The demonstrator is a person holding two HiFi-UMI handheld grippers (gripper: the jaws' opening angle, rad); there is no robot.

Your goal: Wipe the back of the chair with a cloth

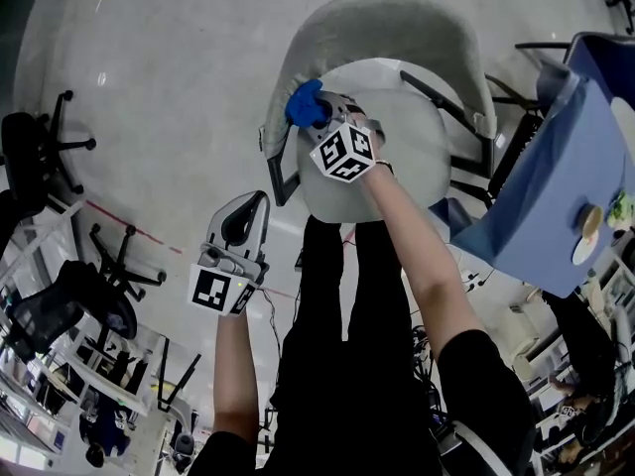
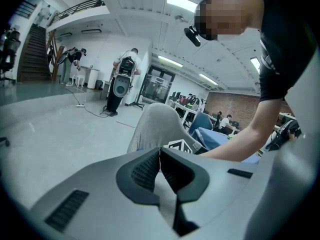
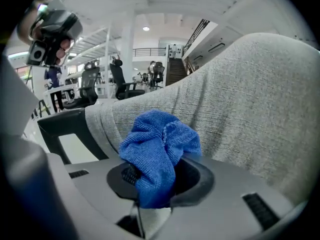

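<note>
At grey fabric chair back (image 3: pixel 250 94), right gripper (image 3: pixel 150 181) pinched bunched blue cloth (image 3: pixel 155 149); left gripper (image 2: pixel 160 159) sat apart from chair w/ jaws pressed together, empty.

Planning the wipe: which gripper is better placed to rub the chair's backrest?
Right. The right gripper holds the blue cloth close to the grey backrest; the left gripper is shut, empty, away from it.

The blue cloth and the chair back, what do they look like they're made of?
The blue cloth looks like microfibre or terry, matte: a fine looped weave and soft bunched folds show. The chair back looks like grey woven upholstery fabric, matte, with a heathered, ribbed texture. What lies under that fabric cannot be seen.
</note>
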